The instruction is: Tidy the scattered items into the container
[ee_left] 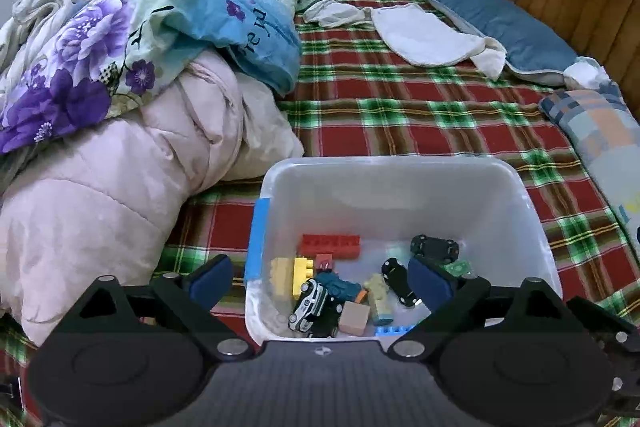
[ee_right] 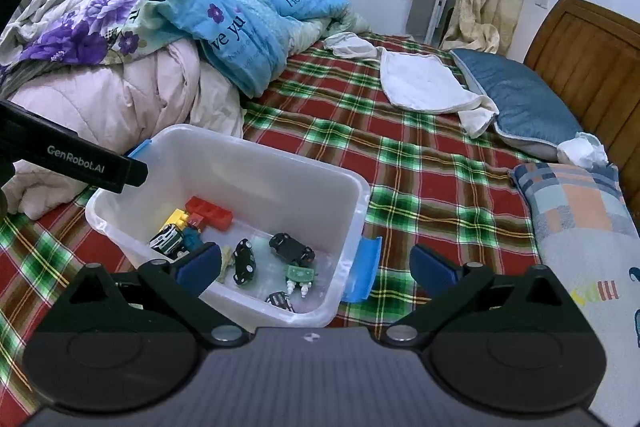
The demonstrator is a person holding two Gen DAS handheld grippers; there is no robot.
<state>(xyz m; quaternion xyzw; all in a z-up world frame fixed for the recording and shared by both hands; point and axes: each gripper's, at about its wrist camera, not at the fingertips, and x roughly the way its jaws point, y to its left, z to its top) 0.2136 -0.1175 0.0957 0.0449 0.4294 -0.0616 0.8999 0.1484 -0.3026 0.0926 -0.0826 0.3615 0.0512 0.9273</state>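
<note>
A clear plastic bin with blue latches sits on the plaid bed sheet. Inside lie a red brick, a yellow brick, a white toy car, black toy cars, a wooden block and a blue brick. My left gripper hangs open over the bin's near side, holding nothing. The right wrist view shows the same bin, red brick, white car, black cars and a green piece. My right gripper is open and empty at the bin's right end.
A heap of pink and blue floral quilts presses against the bin's left side. Pillows and a wooden headboard line the right. A white cloth lies on the plaid sheet. The left gripper's black body reaches over the bin.
</note>
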